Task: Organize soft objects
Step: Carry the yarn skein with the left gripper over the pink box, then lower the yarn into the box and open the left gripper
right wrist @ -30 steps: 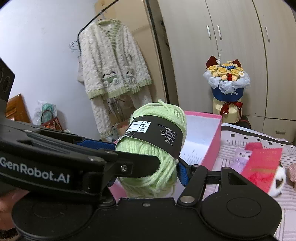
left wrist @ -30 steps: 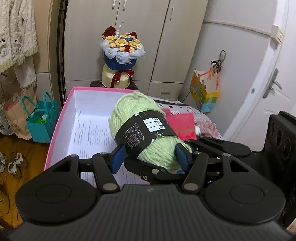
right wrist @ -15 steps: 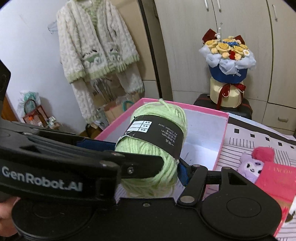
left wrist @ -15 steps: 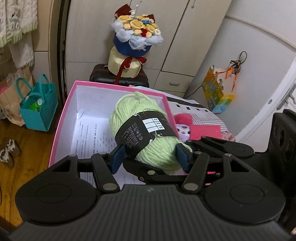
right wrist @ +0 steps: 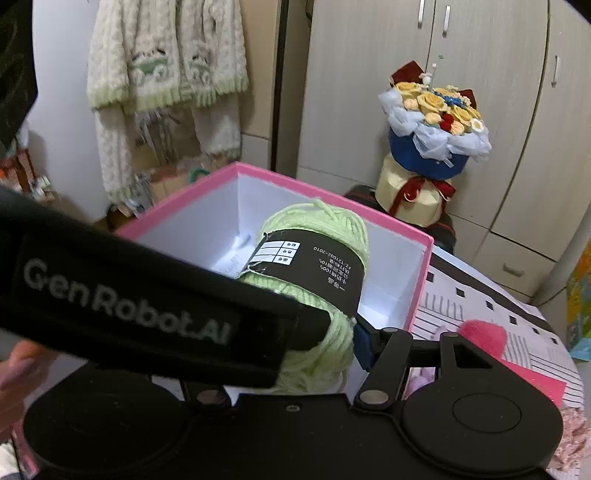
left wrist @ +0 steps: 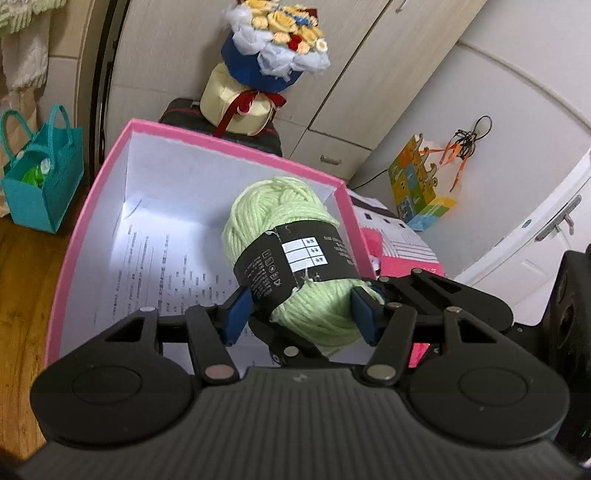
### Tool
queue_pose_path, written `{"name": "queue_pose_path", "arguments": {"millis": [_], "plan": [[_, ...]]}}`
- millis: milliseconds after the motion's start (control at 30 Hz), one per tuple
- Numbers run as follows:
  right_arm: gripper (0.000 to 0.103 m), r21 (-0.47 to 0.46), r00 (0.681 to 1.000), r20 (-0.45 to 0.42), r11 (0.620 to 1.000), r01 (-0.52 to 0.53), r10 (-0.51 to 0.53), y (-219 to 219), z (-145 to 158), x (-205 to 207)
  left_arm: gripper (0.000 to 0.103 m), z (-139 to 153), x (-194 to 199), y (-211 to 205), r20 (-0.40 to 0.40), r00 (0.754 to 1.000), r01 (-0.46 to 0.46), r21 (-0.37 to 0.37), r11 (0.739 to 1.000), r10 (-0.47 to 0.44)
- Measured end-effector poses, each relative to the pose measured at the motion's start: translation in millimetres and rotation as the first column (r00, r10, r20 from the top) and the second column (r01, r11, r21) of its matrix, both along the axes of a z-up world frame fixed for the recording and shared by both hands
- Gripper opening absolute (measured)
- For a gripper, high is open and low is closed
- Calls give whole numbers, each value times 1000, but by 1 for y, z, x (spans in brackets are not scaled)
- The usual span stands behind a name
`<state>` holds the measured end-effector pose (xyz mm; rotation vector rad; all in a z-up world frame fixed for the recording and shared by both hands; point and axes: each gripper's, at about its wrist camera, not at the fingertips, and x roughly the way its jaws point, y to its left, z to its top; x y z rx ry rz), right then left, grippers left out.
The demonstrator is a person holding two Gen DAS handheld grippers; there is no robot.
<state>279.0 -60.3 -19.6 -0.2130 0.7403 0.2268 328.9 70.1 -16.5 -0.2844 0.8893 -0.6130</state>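
While both grippers clamp it from opposite sides, a skein of pale green yarn [left wrist: 295, 254] hangs over the open pink box [left wrist: 236, 149], whose white floor shows a sheet of printed text. The left gripper [left wrist: 299, 317] has its blue pads pressed into the near end of the skein, jaws about half spread and filled by the wool. The right gripper [right wrist: 332, 343] grips the same skein; only its right blue pad is visible against the yarn, since the left gripper's black body crosses in front and hides the other side. A black paper band with a white grid label wraps the middle of the skein (its small print is too fine to read). In the left wrist view the skein sits above the right half of the box, close to the box's right wall. Beyond the far wall of the box stands a bouquet [left wrist: 275, 35] of yellow and white flowers in blue wrapping, set on a dark case before pale cabinet doors. To the left of the box, on the wooden floor, a teal bag [left wrist: 40, 177] stands. On the right, a pink soft toy [right wrist: 480, 334] lies on a patterned cover.
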Motion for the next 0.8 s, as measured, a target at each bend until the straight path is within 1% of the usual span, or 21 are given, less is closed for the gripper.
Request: {"name": "queue_pose_path", "arguments": {"millis": [67, 133, 200, 300, 367, 433, 467, 533, 600, 700, 733, 800], "plan": [[67, -37, 1000, -7, 999, 0, 0, 4, -4, 3, 54, -4, 3, 0, -20, 1000, -4, -2, 1000, 4], [66, -64, 1000, -17, 998, -6, 5, 6, -4, 5, 52, -7, 7, 2, -45, 999, -12, -22, 1000, 11], [67, -106, 1000, -9, 994, -8, 7, 9, -5, 5, 49, -9, 9, 5, -65, 998, -17, -41, 999, 14], [68, -121, 1000, -12, 993, -6, 4, 10, -6, 4, 48, -13, 10, 5, -77, 997, -23, -53, 998, 19], [70, -125, 1000, -8, 992, -9, 9, 11, -5, 1, 48, -13, 9, 4, -76, 997, -24, -37, 999, 22], [76, -100, 1000, 0, 995, -19, 19, 9, -1, -6, 47, -13, 9, 2, -81, 996, -29, -6, 1000, 29], [79, -86, 1000, 9, 996, -28, 29, 9, 1, -11, 44, -14, 10, 0, -85, 996, -31, 11, 999, 32], [76, -55, 997, 32, 996, -64, 66, 7, 5, -23, 36, -17, 12, -2, -98, 995, -23, 25, 999, 25], [51, -39, 996, 33, 996, -83, 84, 4, 5, -33, 35, -19, 12, -4, -121, 992, -22, 37, 999, 26], [50, 6, 996, 45, 997, -81, 81, -4, 7, -47, 35, -17, 8, -8, -98, 994, -36, 72, 997, 43], [50, 29, 995, 58, 996, -86, 85, -9, 10, -54, 35, -14, 4, -9, -73, 996, -41, 95, 995, 48], [50, 106, 993, 81, 990, -91, 83, -22, 18, -68, 38, -7, -4, -10, -24, 999, -43, 126, 991, 47]]}}
